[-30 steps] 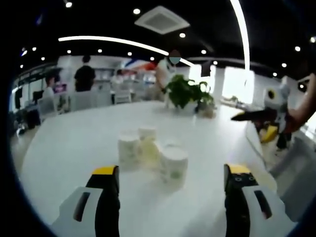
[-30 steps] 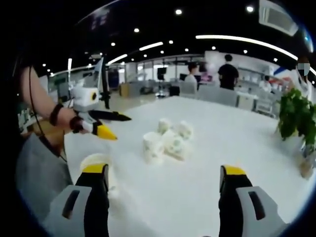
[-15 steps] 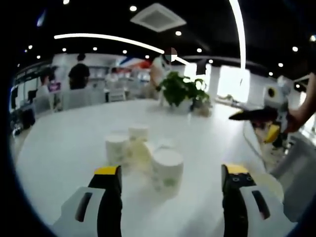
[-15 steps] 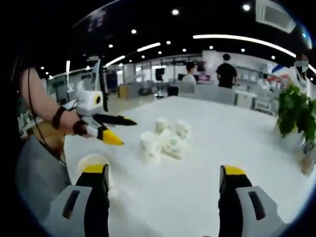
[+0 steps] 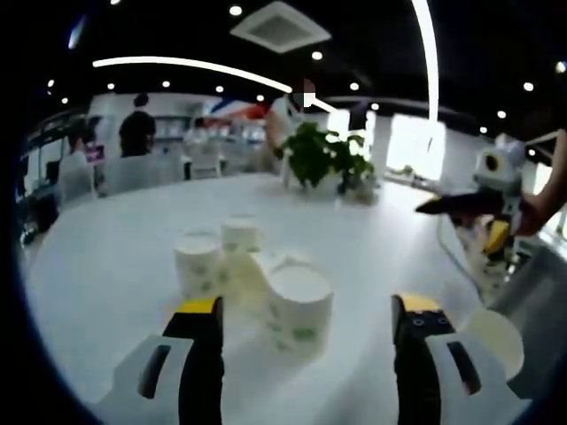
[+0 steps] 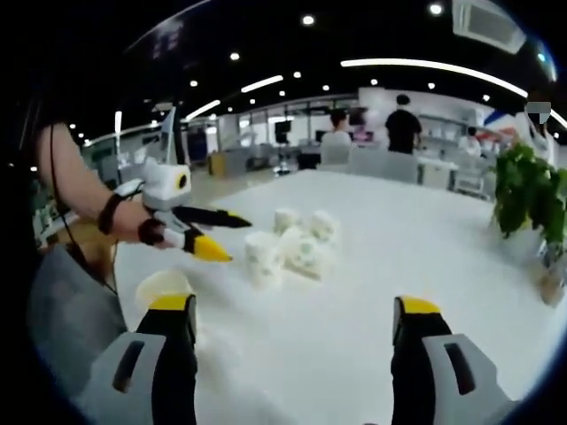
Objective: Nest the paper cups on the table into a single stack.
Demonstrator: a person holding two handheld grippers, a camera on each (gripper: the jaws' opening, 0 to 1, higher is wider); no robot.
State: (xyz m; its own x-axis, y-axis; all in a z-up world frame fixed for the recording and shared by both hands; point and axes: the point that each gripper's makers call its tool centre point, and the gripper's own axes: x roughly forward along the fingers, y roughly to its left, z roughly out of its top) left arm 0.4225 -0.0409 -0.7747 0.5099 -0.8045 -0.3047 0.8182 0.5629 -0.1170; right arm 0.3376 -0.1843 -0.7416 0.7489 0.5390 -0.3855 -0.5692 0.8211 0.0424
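From the left gripper view I see my left tongs standing wide apart with nothing between them, yellow-tipped, over the white worktop. Just ahead of them sits the cluster of paper cups: the nearest cup at about 12 o'clock from the tongs, upright with green print low on its wall; a second upright cup at about 10 o'clock; a third cup farther back. Between them something pale lies tilted, too blurred for me to tell how it rests. A lone cup sits at 3 o'clock near the worktop's edge. A potted plant stands at the far side. The right tongs come in at 2 o'clock, held by a hand.

In the right gripper view my right tongs are also spread apart and empty. The cup cluster lies at 12 o'clock, well ahead. The left tongs reach in from 10 o'clock, spread, tips just beside the cluster. The lone cup sits near my left jaw. People stand in the background.
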